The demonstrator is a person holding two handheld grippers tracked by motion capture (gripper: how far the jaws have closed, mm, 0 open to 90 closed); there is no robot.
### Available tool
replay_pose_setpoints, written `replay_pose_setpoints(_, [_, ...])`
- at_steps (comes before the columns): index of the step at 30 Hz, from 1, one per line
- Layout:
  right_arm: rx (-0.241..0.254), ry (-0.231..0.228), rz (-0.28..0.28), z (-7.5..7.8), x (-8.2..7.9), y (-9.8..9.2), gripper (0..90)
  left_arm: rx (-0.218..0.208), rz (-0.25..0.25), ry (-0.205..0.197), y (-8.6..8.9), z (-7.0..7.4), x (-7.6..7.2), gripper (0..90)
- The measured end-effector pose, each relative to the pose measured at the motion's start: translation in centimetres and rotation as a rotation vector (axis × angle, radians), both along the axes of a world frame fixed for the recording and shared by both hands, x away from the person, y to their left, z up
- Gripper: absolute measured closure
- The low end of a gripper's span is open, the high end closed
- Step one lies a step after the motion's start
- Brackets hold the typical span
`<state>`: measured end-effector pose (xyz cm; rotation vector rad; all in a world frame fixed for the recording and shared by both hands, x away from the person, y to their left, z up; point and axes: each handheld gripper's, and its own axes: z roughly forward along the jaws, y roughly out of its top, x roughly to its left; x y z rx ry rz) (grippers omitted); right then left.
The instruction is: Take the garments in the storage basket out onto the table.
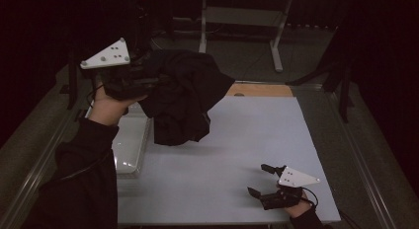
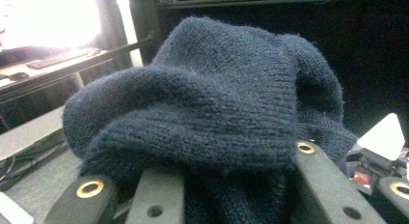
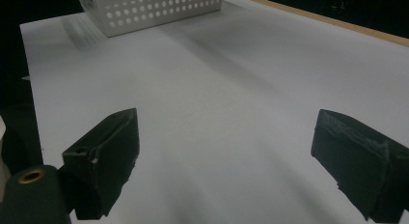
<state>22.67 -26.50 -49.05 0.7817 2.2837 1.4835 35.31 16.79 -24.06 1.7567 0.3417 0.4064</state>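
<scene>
1. White perforated plastic basket point(image 1: 129, 149): stands on the table's left edge, below the raised left hand; in the right gripper view its hole-punched wall point(image 3: 154, 9) sits at the far end of the white surface.
2. Left gripper point(image 1: 148, 83): black two-jaw tool with a grey three-cornered plate on top, held up above the table's left rear part by the person's left hand point(image 1: 111, 108), dark sleeve below. Its jaws are clamped on the garment; in the left gripper view the cloth bulges out between and over the jaw arms.
3. Dark navy knitted woollen garment point(image 1: 183, 95): bunched, hanging from the left gripper, clear of the table for most of its bulk; whether its lowest fold touches the surface cannot be told. In the left gripper view its ribbed knit point(image 2: 217, 103) lies right before the camera.
4. White rectangular table top point(image 1: 257, 140): pale sheet with a wooden strip along the far edge.
5. Right gripper point(image 1: 261, 179): black two-jaw tool with a grey plate, low over the table's near right corner. Its jaws stand wide apart with nothing between them; the right gripper view shows bare white surface between them.
</scene>
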Motion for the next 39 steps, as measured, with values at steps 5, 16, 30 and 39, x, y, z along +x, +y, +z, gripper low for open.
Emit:
replay_pose_setpoints(5, [0.004,0.000,-0.001,0.0,0.0,0.0,10.0,-0.007,-0.011,0.003,-1.6,-0.8,0.7,72.2])
replay_pose_setpoints(16, [0.012,-0.013,-0.008,0.3,0.0,-0.2,10.1,-0.011,-0.020,0.026,-5.6,-4.1,2.9,71.8])
replay_pose_setpoints(30, [0.019,-0.012,-0.006,0.3,0.1,-0.3,10.0,0.060,-0.076,0.120,-10.6,-9.8,5.4,70.7])
replay_pose_setpoints(39, [0.022,-0.010,-0.009,0.3,0.1,-0.4,10.1,0.058,-0.074,0.161,-13.2,-13.5,6.2,68.7])
